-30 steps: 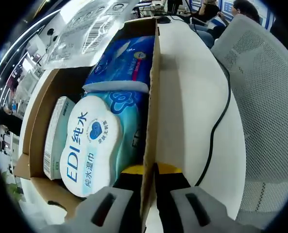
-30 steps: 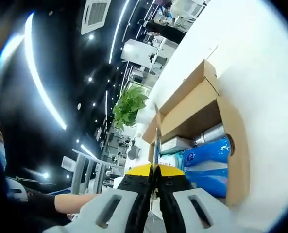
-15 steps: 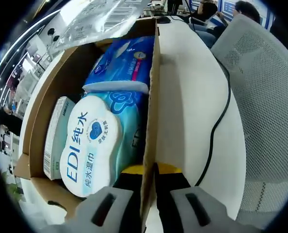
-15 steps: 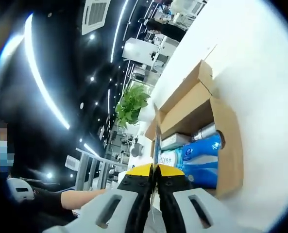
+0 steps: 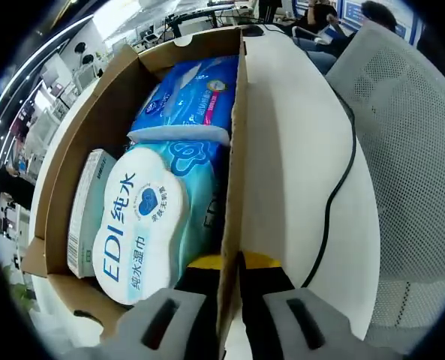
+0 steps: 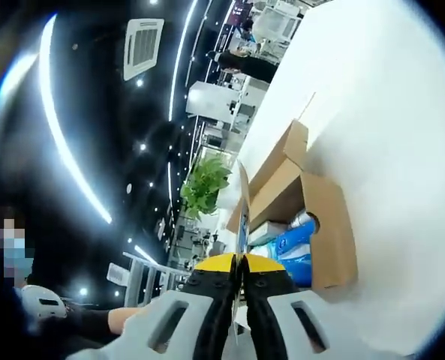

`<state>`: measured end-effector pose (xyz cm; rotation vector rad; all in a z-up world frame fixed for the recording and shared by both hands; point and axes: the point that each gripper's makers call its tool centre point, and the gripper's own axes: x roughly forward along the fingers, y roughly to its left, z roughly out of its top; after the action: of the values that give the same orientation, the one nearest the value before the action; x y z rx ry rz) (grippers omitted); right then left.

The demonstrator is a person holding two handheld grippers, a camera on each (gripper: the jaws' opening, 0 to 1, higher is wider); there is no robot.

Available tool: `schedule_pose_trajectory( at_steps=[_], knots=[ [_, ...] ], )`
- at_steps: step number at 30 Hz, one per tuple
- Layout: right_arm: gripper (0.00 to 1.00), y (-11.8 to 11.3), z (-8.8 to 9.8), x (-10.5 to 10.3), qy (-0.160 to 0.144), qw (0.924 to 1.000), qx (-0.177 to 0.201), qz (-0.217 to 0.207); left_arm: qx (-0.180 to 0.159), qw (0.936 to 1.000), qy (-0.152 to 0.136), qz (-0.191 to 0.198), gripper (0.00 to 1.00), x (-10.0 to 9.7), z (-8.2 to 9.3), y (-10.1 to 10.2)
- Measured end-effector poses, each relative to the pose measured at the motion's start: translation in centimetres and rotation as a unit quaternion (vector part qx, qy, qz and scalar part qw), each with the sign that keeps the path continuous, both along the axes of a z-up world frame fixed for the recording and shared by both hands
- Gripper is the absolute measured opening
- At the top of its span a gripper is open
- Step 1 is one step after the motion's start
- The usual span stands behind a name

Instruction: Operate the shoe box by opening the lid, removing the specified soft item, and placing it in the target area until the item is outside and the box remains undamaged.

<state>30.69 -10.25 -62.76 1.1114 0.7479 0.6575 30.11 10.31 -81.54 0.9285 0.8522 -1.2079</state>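
Clearly the box is being steadied for access: the left hand-held gripper is clenched on the long side wall of the shoe box, the cardboard edge running up between its jaws, which pins the carton to the white bench and keeps that wall from folding inward. Its top is open, and the contents lie packed side by side: a white-and-teal wet-wipe pack printed "EDI" lies nearest, a blue soft pack sits beyond it toward the far end, and a slim white carton is wedged along the opposite wall. A black cable trails across the bench beside the box, clear of it, with a mesh chair further out. In the right gripper view, the right hand-held gripper is likewise pinched shut on a thin sheet seen edge-on; what that sheet is, I cannot tell. It is held well above the shoe box, with a potted plant in the room behind. I judge the soft packs remain inside, so extraction has yet to begin; a firm pinch on thin cardboard risks creasing it.
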Motion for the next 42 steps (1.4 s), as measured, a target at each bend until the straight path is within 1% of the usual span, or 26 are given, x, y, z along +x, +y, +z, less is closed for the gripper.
schedule_pose_trajectory(
  at_steps=[7,12,15,17,18,20,21,23,26,29,31,33,35,39,42],
  knots=[
    [0.00,-2.3,0.5,-0.2,-0.006,0.9999,-0.009,-0.011,0.000,1.0000,0.000,0.000,0.04,0.0,0.0,0.0],
    [0.00,-3.0,1.0,-0.4,-0.021,0.9997,-0.013,-0.003,0.000,1.0000,0.000,0.000,0.04,0.0,0.0,0.0],
    [0.00,-3.2,1.0,-0.5,-0.024,0.9996,-0.015,0.000,0.000,1.0000,0.000,0.000,0.04,0.0,0.0,0.0],
    [0.00,-3.4,1.2,-0.5,-0.028,0.9996,-0.008,-0.001,0.000,1.0000,0.000,0.000,0.04,0.0,0.0,0.0],
    [0.00,-3.4,1.3,-0.5,-0.026,0.9996,-0.003,-0.003,0.000,1.0000,0.000,0.000,0.04,0.0,0.0,0.0],
    [0.00,-3.7,1.2,-0.4,-0.026,0.9996,-0.008,-0.002,0.000,1.0000,-0.001,0.000,0.04,0.0,0.0,0.0],
    [0.00,-3.8,1.1,-0.5,-0.018,0.9998,-0.008,0.003,0.000,1.0000,0.000,0.000,0.04,0.0,0.0,0.0],
    [0.00,-4.2,1.3,-0.6,-0.019,0.9997,-0.015,0.008,0.000,1.0000,0.000,0.000,0.04,0.0,0.1,0.0],
    [0.00,-5.3,1.8,-0.6,-0.021,0.9996,-0.015,0.010,0.000,1.0000,-0.001,0.000,0.04,0.0,0.1,0.0],
    [0.00,-6.4,2.2,-0.5,-0.019,0.9997,-0.012,0.002,0.000,1.0000,0.000,0.000,0.04,0.0,0.1,0.0],
    [0.00,-6.8,2.3,-0.4,-0.019,0.9997,-0.014,0.002,0.000,1.0000,0.000,0.000,0.04,0.0,0.1,0.0],
    [0.00,-7.7,2.4,-0.3,-0.018,0.9994,-0.030,0.005,0.000,1.0000,-0.001,0.000,0.04,0.0,0.1,0.0],
    [0.00,-8.2,2.6,-0.2,-0.019,0.9990,-0.040,0.007,0.000,1.0000,0.000,0.000,0.04,0.0,0.1,0.0],
    [0.00,-8.9,3.2,-0.2,-0.023,0.9987,-0.044,0.010,0.000,1.0000,0.000,0.000,0.04,0.0,0.0,0.0],
    [0.00,-9.3,3.2,-0.1,-0.024,0.9985,-0.049,0.011,0.000,1.0000,0.000,0.001,0.04,0.0,0.1,0.0]
  ],
)
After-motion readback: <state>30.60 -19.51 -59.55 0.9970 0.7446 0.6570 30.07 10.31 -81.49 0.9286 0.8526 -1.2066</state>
